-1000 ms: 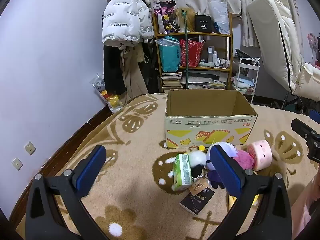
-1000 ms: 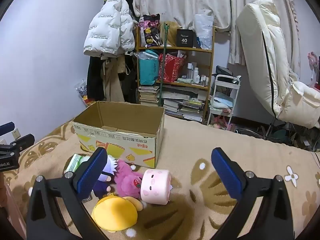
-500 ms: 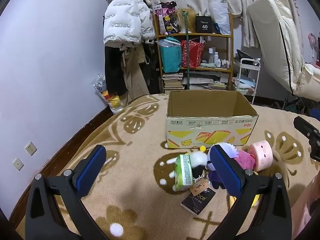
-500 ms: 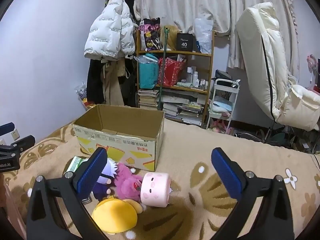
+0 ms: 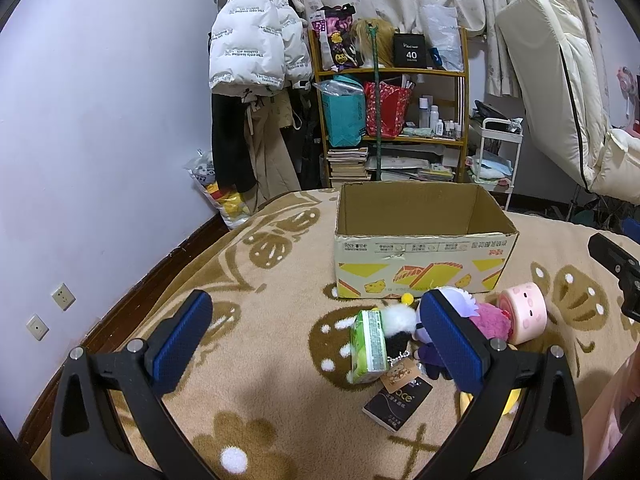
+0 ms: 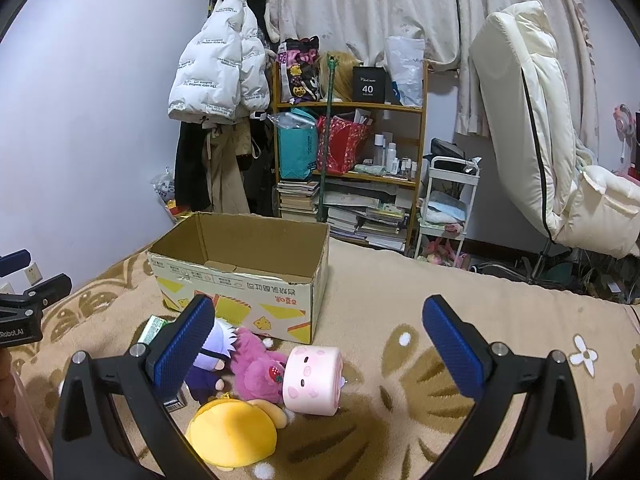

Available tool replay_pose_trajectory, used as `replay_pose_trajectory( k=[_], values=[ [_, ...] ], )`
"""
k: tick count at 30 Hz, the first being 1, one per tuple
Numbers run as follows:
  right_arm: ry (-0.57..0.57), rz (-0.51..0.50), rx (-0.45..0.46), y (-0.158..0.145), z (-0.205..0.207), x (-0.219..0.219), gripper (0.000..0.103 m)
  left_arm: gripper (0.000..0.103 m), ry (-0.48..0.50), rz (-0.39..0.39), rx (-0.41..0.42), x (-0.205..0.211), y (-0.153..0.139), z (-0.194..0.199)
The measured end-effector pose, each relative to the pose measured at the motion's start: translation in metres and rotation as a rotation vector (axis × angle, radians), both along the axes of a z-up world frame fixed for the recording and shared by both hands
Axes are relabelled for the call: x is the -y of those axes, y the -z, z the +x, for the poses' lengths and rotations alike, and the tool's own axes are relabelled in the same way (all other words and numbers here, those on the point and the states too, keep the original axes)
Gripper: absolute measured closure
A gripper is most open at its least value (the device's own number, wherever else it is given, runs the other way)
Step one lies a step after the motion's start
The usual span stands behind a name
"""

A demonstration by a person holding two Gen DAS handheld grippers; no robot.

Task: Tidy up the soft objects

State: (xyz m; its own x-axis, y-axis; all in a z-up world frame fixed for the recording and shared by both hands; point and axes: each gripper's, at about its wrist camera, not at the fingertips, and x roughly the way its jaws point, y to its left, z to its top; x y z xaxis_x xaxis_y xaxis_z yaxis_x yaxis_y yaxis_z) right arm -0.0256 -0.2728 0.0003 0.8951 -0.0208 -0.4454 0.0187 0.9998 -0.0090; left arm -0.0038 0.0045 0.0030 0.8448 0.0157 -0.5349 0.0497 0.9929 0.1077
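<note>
An open cardboard box (image 5: 424, 256) (image 6: 240, 268) stands empty on a tan patterned blanket. In front of it lies a heap of soft toys: a pink roll plush (image 6: 312, 380) (image 5: 524, 312), a magenta plush (image 6: 256, 368), a purple-haired doll (image 6: 212, 356) (image 5: 456, 304), a yellow plush (image 6: 232, 432) and a black-and-white furry keychain toy (image 5: 396, 328). My left gripper (image 5: 320, 344) is open, above the blanket left of the heap. My right gripper (image 6: 320, 348) is open, above the pink roll.
A green tissue pack (image 5: 368, 344) and a black booklet (image 5: 400, 400) lie by the toys. Behind the bed stand a cluttered shelf (image 6: 352, 160), hanging coats (image 6: 220, 80), a white cart (image 6: 448, 208) and an upright mattress (image 6: 532, 120).
Both grippers have lifted and drawn back slightly; the box and toys sit a little lower and farther in view. Nothing was grasped.
</note>
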Motion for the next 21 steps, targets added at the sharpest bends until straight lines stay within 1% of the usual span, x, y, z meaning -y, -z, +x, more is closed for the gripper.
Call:
replay_pose_trajectory(
  k=[21],
  values=[
    [-0.004,0.005,-0.003,0.0026,-0.0012,-0.0022,0.000,0.001,-0.002,0.004,-0.007,-0.0011,0.0003,0.0021]
  ],
)
